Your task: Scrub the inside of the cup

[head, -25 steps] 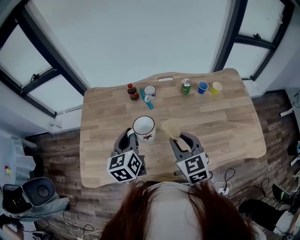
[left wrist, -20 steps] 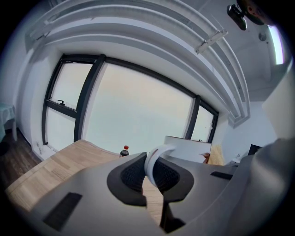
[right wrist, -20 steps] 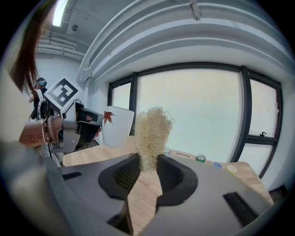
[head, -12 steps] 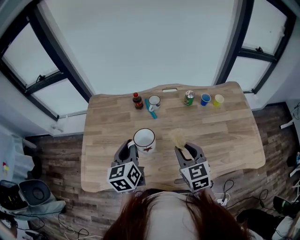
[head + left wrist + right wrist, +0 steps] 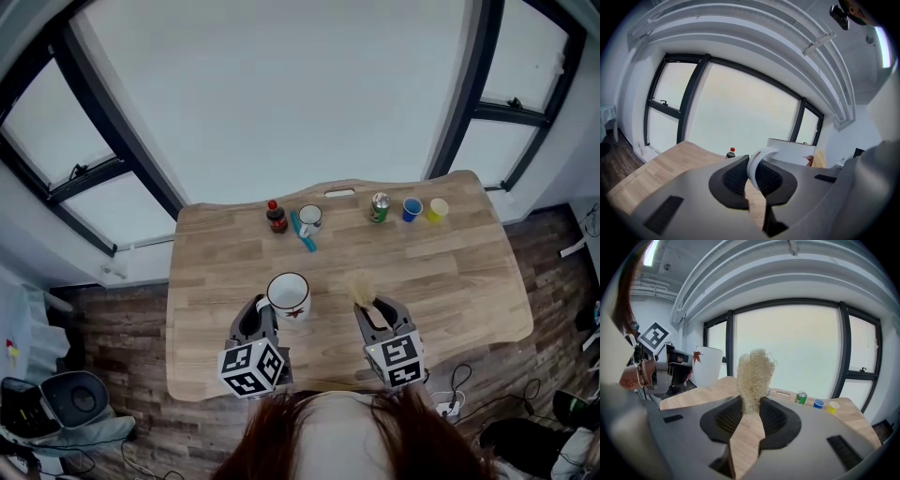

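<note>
My left tongs (image 5: 752,180) are clenched on the white handle of the cup (image 5: 288,293). The cup sits at the near part of the bench (image 5: 469,272), left of its middle, upright with its mouth facing up. I cannot tell whether its base rests on the wood. Just to its right, apart from it, my right tongs (image 5: 749,416) are clenched on the root of a pale fibrous scrubber (image 5: 753,376). The scrubber's long axis runs out along the jaws toward the far edge. In my judgement the right tongs must travel left and tip the tuft down into the mouth. Markings: the cup bears a red leaf motif and no legible text. Along the far edge stand a red-capped bottle (image 5: 276,217), a mug (image 5: 310,218), a green can (image 5: 379,208), a blue cup (image 5: 412,209) and a yellow cup (image 5: 437,209). Their print is too small to read.
</note>
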A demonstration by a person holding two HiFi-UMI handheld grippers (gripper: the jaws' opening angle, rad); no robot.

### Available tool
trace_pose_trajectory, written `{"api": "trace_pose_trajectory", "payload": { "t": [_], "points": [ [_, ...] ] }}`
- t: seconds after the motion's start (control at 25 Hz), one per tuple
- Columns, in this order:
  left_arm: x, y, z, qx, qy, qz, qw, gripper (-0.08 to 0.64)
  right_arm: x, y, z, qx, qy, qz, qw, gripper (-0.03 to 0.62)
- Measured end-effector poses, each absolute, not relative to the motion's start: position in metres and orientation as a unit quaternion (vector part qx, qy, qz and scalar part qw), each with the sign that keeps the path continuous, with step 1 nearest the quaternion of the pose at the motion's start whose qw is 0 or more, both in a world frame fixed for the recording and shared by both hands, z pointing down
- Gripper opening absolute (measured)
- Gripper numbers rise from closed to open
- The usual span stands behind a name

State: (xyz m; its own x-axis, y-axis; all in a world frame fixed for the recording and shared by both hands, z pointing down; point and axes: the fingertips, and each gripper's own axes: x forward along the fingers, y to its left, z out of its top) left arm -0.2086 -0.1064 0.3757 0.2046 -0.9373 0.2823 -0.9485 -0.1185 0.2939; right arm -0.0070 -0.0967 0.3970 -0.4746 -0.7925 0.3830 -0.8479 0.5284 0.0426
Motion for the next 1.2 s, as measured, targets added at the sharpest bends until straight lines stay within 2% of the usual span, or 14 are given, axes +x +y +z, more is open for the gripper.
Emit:
{"api": "trace_pose_trajectory", "payload": {
  "t": [0.6, 1.2],
  "points": [
    [-0.205, -0.138, 0.379, 0.755, -0.622, 0.019, 0.206, 0.025, 0.004, -0.113, 0.397, 0.495, -0.848, 0.083, 0.173, 0.112],
    [-0.194, -0.122, 0.379, 0.757, -0.621, 0.032, 0.203, 0.023, 0.021, -0.099, 0.394, 0.496, -0.847, 0.095, 0.168, 0.112]
  ]
}}
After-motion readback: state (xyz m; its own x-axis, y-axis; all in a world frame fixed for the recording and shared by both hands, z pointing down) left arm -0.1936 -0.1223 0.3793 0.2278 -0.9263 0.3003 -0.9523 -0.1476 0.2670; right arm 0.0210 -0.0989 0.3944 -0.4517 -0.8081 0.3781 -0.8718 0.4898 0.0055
